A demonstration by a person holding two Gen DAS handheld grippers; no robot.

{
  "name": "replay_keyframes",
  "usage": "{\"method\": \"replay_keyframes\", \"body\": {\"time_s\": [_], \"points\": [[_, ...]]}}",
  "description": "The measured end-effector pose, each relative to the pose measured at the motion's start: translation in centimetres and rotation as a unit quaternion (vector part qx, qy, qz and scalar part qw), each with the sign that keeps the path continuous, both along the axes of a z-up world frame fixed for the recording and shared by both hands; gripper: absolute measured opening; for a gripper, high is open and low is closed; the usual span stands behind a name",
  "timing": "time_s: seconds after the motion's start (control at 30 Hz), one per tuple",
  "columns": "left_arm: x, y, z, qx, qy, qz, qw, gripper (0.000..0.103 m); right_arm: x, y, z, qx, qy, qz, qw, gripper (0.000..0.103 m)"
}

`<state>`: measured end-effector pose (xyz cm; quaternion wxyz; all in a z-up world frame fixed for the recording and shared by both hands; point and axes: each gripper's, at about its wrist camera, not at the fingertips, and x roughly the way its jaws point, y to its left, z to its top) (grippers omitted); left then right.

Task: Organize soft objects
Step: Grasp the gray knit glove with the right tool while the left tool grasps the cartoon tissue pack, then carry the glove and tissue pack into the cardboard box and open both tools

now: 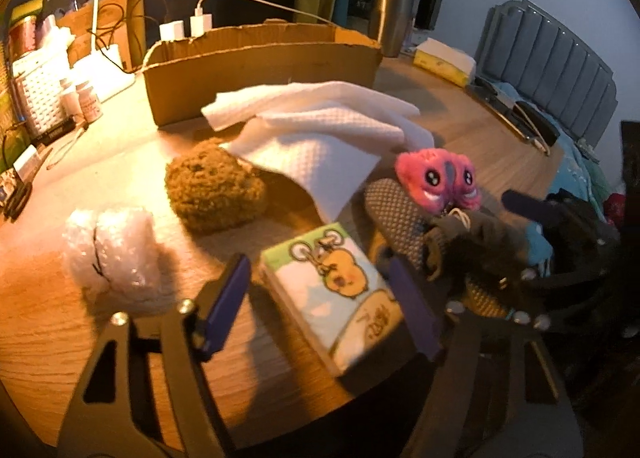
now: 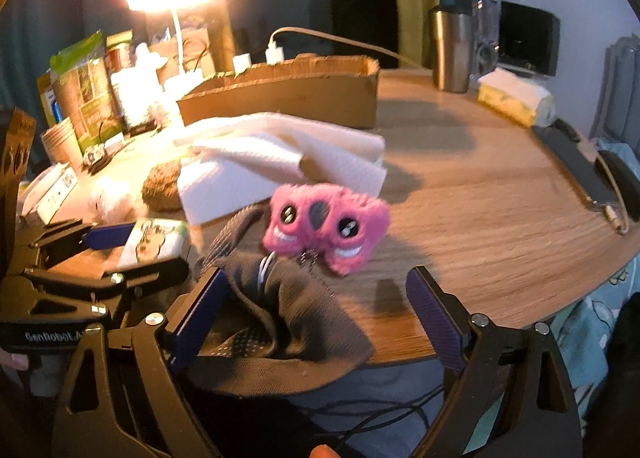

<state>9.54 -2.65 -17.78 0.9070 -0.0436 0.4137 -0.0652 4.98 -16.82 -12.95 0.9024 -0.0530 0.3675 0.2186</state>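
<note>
The left gripper (image 1: 320, 298) reaches down around a small tissue pack (image 1: 334, 294) near the front edge of the round wooden table (image 2: 480, 193). Its two blue fingers sit one on each side of the pack. The right finger looks like it touches the pack, but there is a gap at the left finger, so the jaws are apart and not squeezing yet. The pack has a yellow cartoon animal on it and some dark scribbled writing that is too blurry to read.

The right gripper (image 2: 320, 318) has its jaws wide apart with nothing pinched. It hangs over a dark mesh cloth (image 2: 280, 322) that droops off the table edge. A fluffy pink toy (image 2: 324, 230) with big eyes sits just behind the cloth.

Other soft things wait nearby: a brown fuzzy lump (image 1: 214, 191), a wad of bubble wrap (image 1: 116, 254) and white paper towels (image 1: 316, 133). Behind them stands an open cardboard box (image 1: 260, 69), probably the place where the soft things should go, so they lie close in front of it.

White letters on the left gripper, seen from the right wrist camera, say "GenRobot".
</note>
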Motion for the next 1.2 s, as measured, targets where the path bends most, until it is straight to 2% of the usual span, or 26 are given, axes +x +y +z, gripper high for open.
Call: {"method": "replay_keyframes", "body": {"time_s": [0.07,0.17,0.23,0.5,0.83,1.2], "points": [[0.0,0.1,0.0,-0.004,0.000,-0.001,1.0000,0.067,-0.1,0.3,-0.1,0.001,0.002,0.011,1.000,0.084],[0.0,0.1,0.0,-0.008,0.000,-0.001,1.0000,0.066,-0.2,0.8,-0.2,0.002,0.005,0.028,1.000,0.067],[0.0,0.1,0.0,-0.009,0.000,-0.003,1.0000,0.065,-0.4,1.1,0.0,0.002,0.005,0.042,0.999,0.048],[-0.2,0.2,0.5,-0.017,-0.009,-0.005,0.9998,0.063,-0.9,1.5,1.2,-0.010,-0.017,0.049,0.999,0.027],[-0.6,0.7,2.2,-0.021,-0.037,0.003,0.9991,0.063,-1.3,0.9,4.4,-0.005,-0.068,0.044,0.997,0.026],[-0.9,1.6,6.0,-0.008,-0.094,0.014,0.9954,0.063,-0.9,0.2,8.3,0.017,-0.125,0.036,0.991,0.026]]}}
